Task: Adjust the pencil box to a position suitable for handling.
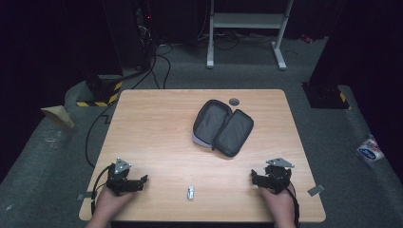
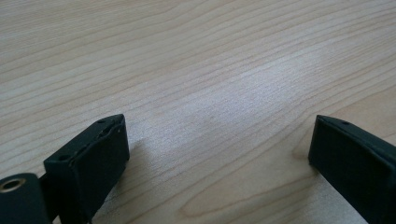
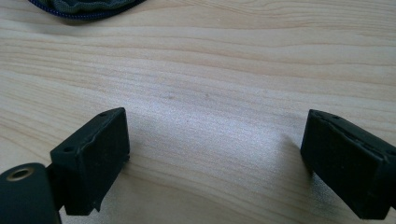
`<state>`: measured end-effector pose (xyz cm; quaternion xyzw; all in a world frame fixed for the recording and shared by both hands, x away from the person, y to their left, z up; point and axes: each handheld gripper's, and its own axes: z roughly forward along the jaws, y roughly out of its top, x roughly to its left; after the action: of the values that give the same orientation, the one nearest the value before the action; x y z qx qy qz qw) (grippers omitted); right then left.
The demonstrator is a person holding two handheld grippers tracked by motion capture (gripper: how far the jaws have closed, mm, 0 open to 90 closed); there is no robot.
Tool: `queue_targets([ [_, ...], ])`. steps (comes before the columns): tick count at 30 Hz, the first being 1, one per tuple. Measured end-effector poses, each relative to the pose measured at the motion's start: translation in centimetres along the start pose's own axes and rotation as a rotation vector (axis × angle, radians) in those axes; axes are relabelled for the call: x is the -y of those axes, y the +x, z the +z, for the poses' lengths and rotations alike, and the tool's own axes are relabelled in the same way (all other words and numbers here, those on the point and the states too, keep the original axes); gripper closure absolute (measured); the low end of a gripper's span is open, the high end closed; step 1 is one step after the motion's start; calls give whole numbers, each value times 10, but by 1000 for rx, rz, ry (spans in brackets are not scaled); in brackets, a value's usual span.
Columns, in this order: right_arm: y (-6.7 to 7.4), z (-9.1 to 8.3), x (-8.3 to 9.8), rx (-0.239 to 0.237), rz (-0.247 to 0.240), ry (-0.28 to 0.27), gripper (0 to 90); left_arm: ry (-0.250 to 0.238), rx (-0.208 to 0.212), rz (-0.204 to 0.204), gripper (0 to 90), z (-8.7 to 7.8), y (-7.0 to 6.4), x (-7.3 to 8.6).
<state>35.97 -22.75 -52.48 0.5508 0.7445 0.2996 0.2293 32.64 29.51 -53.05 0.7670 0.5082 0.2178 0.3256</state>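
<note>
A dark zip case [image 1: 223,126] lies spread open on the far middle of the wooden table [image 1: 157,123]; its edge [image 3: 86,8] shows at the top of the right gripper view. A small silver object [image 1: 190,192] rests near the front edge, between the two hands. My left gripper [image 1: 127,183] sits at the front left, held in a hand, jaws wide apart over bare wood [image 2: 219,135]. At the front right my right gripper [image 1: 270,179] is likewise open, with nothing between its jaws [image 3: 215,140].
A round grey cable port [image 1: 234,101] sits at the table's far edge. Beyond the table are a white desk frame [image 1: 247,28], black cables on the floor [image 1: 152,71], and a yellow-black striped block [image 1: 102,95]. A bag [image 1: 369,149] lies on the floor at right.
</note>
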Motion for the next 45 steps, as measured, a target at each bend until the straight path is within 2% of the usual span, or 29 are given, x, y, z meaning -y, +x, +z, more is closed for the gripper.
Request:
queue_targets([
  [14, 0, 0, 0, -13, -16, -2, 86, -4, 6, 6, 73, -2, 2, 1],
  [16, 0, -1, 0, -14, -17, -11, 125, -4, 7, -1, 71, -1, 2, 1],
  [17, -1, -1, 0, -8, -7, -29, 125, -5, 5, 1, 71, -1, 2, 0],
  [22, 0, -4, 0, -2, -11, -51, 132, -2, 3, 3, 70, 0, 3, 0],
  [25, 2, -4, -2, -23, 3, -72, 140, -1, 5, 4, 71, -1, 3, 0],
  [28, 12, -1, -6, -35, -12, -73, 150, -3, 7, 8, 71, 0, 3, 0],
  [30, 14, 0, -7, -39, -13, -76, 151, -3, 8, 9, 71, 0, 3, 0],
  [32, 24, 0, -9, -61, -25, -82, 158, 0, 12, 13, 70, 0, 4, 0],
  [33, 24, 0, -9, -61, -25, -82, 158, 0, 12, 13, 70, 0, 4, 0],
  [34, 30, -1, -12, -83, -29, -88, 158, 1, 16, 13, 69, 0, 3, -1],
  [35, 30, -1, -12, -83, -29, -88, 158, 1, 16, 13, 68, 0, 3, -1],
  [36, 37, -2, -16, -91, -45, -103, 158, 0, 19, 19, 67, 2, 4, -2],
  [45, 61, -1, -31, -142, -53, -140, 169, 0, 20, 21, 69, 2, 3, -2],
])
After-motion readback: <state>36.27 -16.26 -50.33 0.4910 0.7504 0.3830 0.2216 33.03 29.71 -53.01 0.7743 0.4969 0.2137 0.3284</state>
